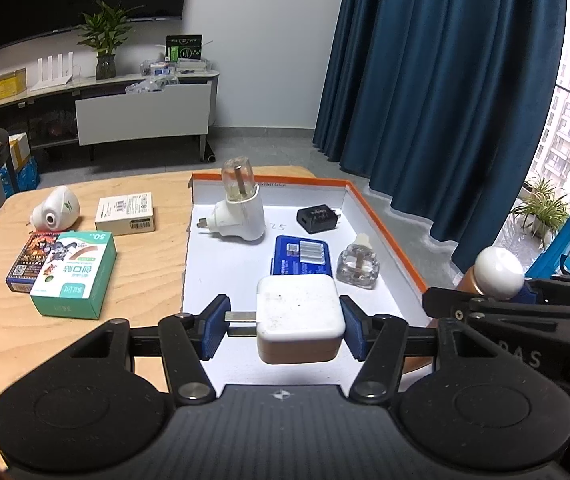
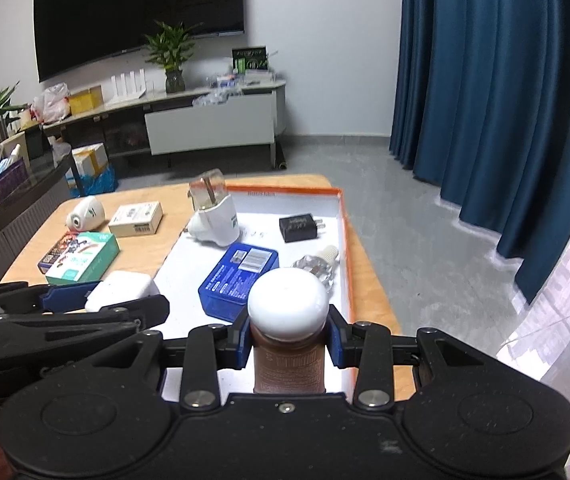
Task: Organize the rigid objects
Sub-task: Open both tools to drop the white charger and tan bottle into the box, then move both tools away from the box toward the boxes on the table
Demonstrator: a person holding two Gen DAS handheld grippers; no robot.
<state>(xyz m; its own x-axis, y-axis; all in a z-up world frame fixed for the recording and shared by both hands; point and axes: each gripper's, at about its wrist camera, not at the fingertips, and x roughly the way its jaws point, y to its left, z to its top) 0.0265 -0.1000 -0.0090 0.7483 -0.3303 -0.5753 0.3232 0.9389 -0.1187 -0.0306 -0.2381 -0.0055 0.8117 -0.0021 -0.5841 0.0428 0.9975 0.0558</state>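
My left gripper (image 1: 283, 330) is shut on a white square charger (image 1: 299, 316), its prongs against the left pad, above the near end of the white orange-rimmed tray (image 1: 385, 226). My right gripper (image 2: 289, 340) is shut on a brown bottle with a round white cap (image 2: 288, 306), held upright over the tray's (image 2: 343, 240) near right part. In the tray lie a white plug-in vaporizer (image 1: 239, 210), a black adapter (image 1: 317, 218), a blue battery case (image 1: 303, 258) and a clear glass refill (image 1: 359, 266). The right gripper with the bottle (image 1: 499, 268) shows beside the tray in the left wrist view.
On the wooden table (image 1: 145, 280) left of the tray lie a white plug-in device (image 1: 57, 210), a beige box (image 1: 125, 214), a green box (image 1: 75, 272) and a dark card box (image 1: 31, 260). A blue curtain (image 1: 445, 80) hangs right; a low cabinet (image 1: 141, 112) stands behind.
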